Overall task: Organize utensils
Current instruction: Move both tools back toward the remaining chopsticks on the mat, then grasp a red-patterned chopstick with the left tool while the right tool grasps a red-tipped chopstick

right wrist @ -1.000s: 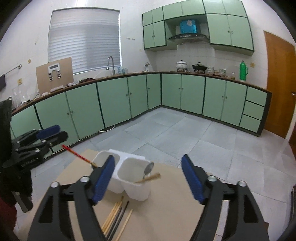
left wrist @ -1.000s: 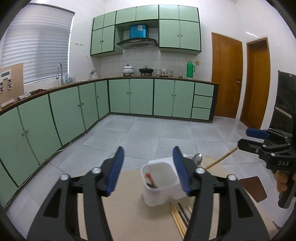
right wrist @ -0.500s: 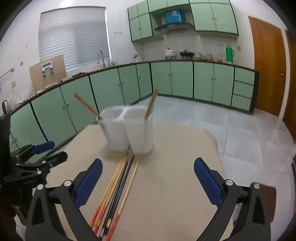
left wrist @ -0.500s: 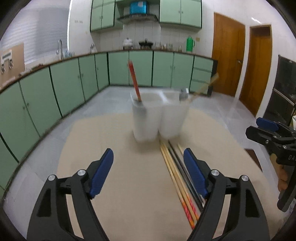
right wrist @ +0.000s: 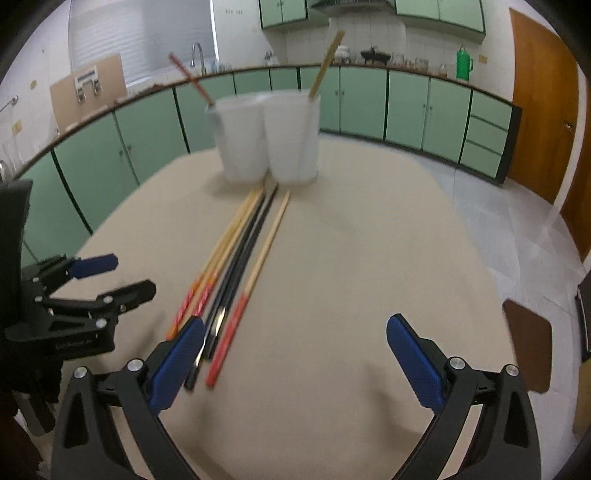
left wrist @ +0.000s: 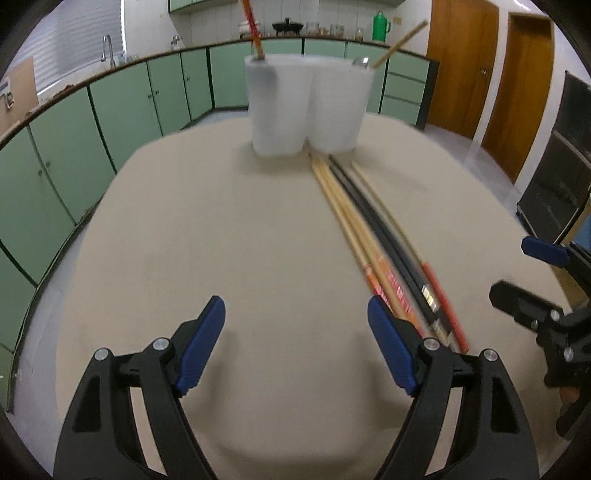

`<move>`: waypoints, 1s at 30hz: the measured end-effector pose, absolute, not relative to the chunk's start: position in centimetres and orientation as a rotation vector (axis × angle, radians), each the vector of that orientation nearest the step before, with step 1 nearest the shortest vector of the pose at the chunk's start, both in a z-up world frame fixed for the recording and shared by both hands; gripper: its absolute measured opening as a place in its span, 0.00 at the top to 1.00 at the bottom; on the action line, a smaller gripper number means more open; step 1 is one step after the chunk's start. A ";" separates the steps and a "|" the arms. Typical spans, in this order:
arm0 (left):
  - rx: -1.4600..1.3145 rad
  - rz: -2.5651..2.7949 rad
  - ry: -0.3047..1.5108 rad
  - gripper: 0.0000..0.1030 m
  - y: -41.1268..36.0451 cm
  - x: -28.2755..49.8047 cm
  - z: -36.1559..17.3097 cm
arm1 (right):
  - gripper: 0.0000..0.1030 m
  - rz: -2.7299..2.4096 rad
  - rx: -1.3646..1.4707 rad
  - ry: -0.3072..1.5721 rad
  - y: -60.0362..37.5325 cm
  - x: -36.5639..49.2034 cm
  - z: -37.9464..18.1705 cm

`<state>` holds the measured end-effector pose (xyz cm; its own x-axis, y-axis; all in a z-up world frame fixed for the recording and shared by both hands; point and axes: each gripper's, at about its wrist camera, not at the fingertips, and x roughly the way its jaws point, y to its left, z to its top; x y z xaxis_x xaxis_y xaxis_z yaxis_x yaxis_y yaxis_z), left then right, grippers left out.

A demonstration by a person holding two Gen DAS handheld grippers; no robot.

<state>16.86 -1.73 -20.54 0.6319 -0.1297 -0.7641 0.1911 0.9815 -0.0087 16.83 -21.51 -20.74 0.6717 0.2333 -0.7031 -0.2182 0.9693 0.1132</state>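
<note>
A white two-compartment holder (left wrist: 306,107) (right wrist: 269,136) stands at the far side of the beige table (left wrist: 221,221) (right wrist: 369,240). A red chopstick (left wrist: 253,29) (right wrist: 192,83) leans out of its left cup. A wooden chopstick (left wrist: 400,44) (right wrist: 327,62) and a spoon tip (left wrist: 360,61) rise from the right cup. Several loose chopsticks (left wrist: 369,236) (right wrist: 240,251) lie in a bundle running from the holder toward me. My left gripper (left wrist: 295,310) (right wrist: 129,273) hovers open just left of their near ends. My right gripper (right wrist: 295,325) (left wrist: 515,267) is open just right of them, holding nothing.
Green base cabinets (left wrist: 110,122) line the walls beyond the table, with wooden doors (left wrist: 461,62) at the right. A brown chair seat (right wrist: 528,343) sits off the table's right edge. A dark cabinet (left wrist: 554,184) stands near the right side.
Both grippers have come down toward the table and tilted downward, and their jaws have spread wider. The holder has shifted to the top of both views and the loose chopsticks are now close.
</note>
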 end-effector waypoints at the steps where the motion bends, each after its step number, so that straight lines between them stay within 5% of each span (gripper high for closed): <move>1: 0.074 -0.180 0.875 0.25 -1.8 16.7 -20.8 | 0.06 0.255 0.017 0.804 -21.4 16.6 -21.1; 23: 0.070 -0.193 0.887 0.23 -2.2 14.3 -21.2 | 0.28 0.191 -0.053 0.875 -20.3 15.3 -22.7; 28: 0.063 -0.238 0.891 0.23 -3.2 13.8 -21.0 | 0.46 0.254 -0.037 0.874 -19.8 15.2 -22.7; 30: 0.053 -0.258 0.899 0.23 -3.6 13.6 -21.1 | 0.65 0.282 -0.030 0.870 -19.7 15.2 -22.6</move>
